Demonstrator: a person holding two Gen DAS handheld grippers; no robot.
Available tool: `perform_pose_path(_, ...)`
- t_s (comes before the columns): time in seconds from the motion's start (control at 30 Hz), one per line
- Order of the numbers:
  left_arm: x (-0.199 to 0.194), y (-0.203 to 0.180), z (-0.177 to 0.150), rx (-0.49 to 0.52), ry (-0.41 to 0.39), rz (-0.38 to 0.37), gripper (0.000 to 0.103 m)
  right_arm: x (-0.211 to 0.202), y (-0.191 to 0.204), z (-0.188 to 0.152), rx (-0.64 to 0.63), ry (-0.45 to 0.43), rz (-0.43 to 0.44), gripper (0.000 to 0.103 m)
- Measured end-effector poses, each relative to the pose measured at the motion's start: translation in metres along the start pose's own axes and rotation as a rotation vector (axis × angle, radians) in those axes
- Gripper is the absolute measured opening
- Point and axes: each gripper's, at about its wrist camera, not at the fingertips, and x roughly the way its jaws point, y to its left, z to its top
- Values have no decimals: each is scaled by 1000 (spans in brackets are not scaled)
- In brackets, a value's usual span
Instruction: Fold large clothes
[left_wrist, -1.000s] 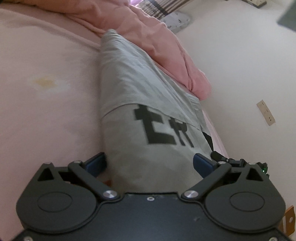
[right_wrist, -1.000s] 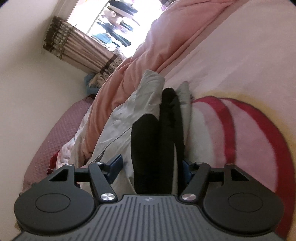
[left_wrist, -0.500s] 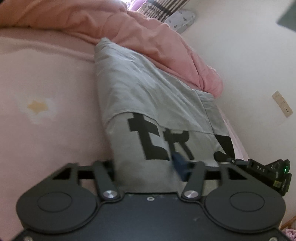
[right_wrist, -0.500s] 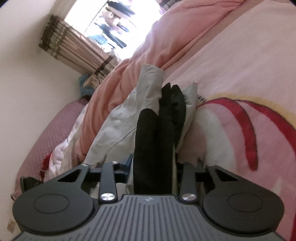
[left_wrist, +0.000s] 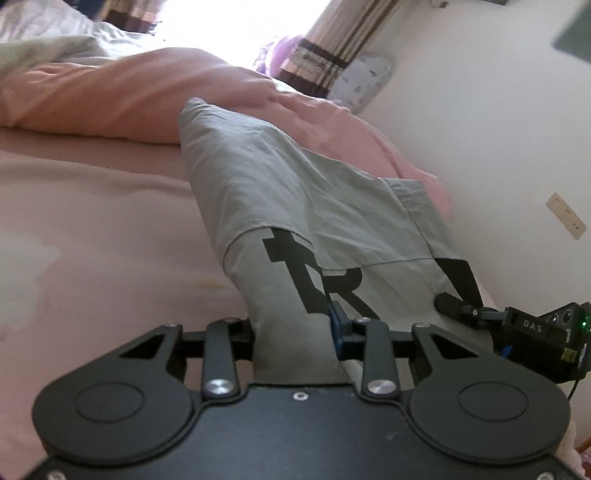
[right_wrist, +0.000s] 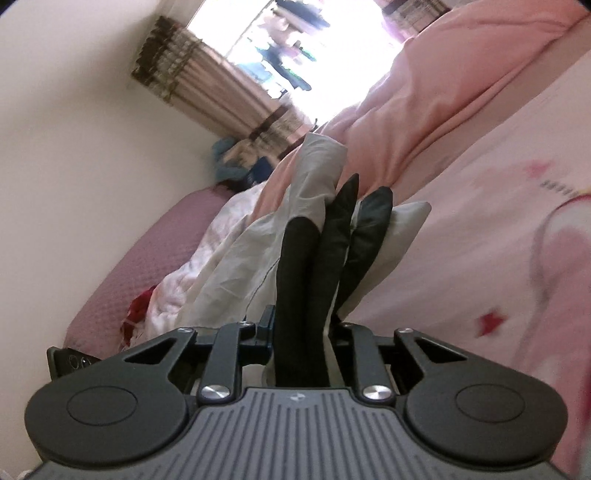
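Note:
A grey garment with black lettering (left_wrist: 295, 206) stretches away from me over the pink bed. My left gripper (left_wrist: 295, 332) is shut on its near edge and holds it up. In the right wrist view the same garment (right_wrist: 317, 229) shows grey and black folds bunched together. My right gripper (right_wrist: 303, 328) is shut on that bunched edge and lifts it off the bed. The right gripper's body (left_wrist: 532, 332) also shows at the right of the left wrist view, next to the cloth.
A pink sheet (left_wrist: 92, 221) covers the bed, with a rumpled pink quilt (left_wrist: 129, 96) at the far end. A white wall (left_wrist: 498, 129) runs along the bed's side. Striped curtains (right_wrist: 207, 99) and a bright window lie beyond. White bedding (right_wrist: 184, 291) is heaped by the wall.
Both grippers closed on the garment's near edge and raised it. The cameras tilted up, bringing the window and curtains into view.

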Motion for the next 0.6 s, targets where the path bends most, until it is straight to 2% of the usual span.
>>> perform_pose_path(0.1, -7, 28, -5, -8, 7, 1, 31, 20, 7, -12, -4, 12, -20, 22)
perform_pose_path(0.23, 7, 58, -21, -38, 48, -7, 32, 39, 1, -34, 4, 42, -81, 22)
perform_pose_path(0.33, 20, 79, -36, -75, 49, -26, 45, 43, -17, -46, 40, 40, -108, 23)
perform_pose_path(0.37, 21, 84, -39, -82, 37, -40, 53, 42, -22, -47, 54, 37, -101, 25)
perform_pose_path(0.4, 22, 87, -41, -84, 30, -40, 63, 41, -27, -48, 61, 36, -102, 30)
perform_pose_path(0.43, 26, 87, -40, -84, 27, -35, 68, 40, -31, -49, 63, 36, -111, 34)
perform_pose_path(0.47, 28, 90, -42, -90, 26, -20, 81, 40, -35, -49, 63, 41, -122, 41)
perform_pose_path(0.53, 23, 98, -41, -114, 28, -19, 83, 40, -37, -53, 66, 47, -134, 52)
perform_pose_path(0.57, 19, 98, -39, -121, 30, -8, 83, 37, -37, -53, 69, 48, -147, 60)
perform_pose_path(0.6, 18, 92, -32, -118, 34, 18, 82, 34, -36, -51, 65, 48, -170, 64)
